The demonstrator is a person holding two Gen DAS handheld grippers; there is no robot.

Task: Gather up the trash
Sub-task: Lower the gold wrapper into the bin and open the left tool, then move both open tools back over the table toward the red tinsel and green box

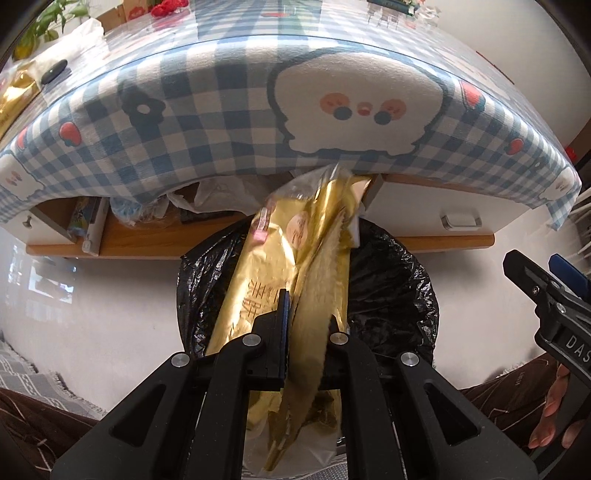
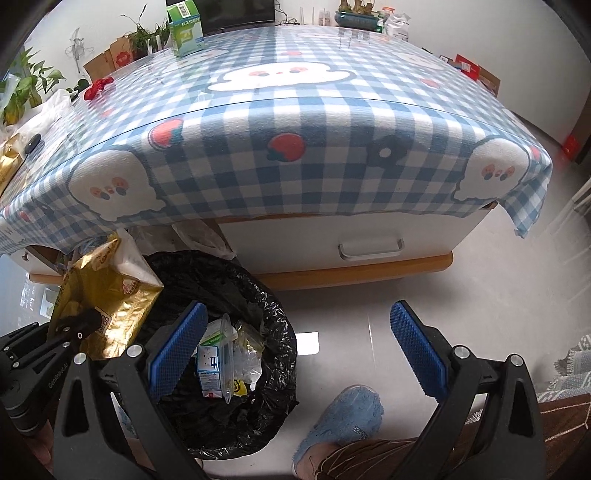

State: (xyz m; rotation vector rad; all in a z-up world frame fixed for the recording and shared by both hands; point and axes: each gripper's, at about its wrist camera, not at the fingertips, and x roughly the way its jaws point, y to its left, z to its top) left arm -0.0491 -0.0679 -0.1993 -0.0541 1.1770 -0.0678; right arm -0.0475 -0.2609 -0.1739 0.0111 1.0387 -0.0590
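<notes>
My left gripper (image 1: 304, 332) is shut on a gold foil snack bag (image 1: 291, 258) and holds it over a bin lined with a black bag (image 1: 399, 295). The right wrist view shows the same gold bag (image 2: 110, 295) at the left, above the bin's (image 2: 258, 295) left rim, with the left gripper (image 2: 79, 325) on it. Several cartons and wrappers (image 2: 218, 354) lie inside the bin. My right gripper (image 2: 295, 350) is open and empty, above the floor and the bin's right side; it also shows at the right edge of the left wrist view (image 1: 546, 291).
The bin stands on a pale floor in front of a low table under a blue checked cloth (image 2: 314, 129). A green box (image 2: 184, 33), a red thing (image 2: 98, 86) and another gold bag (image 2: 9, 162) lie on the table. My slippered foot (image 2: 343, 421) is near the bin.
</notes>
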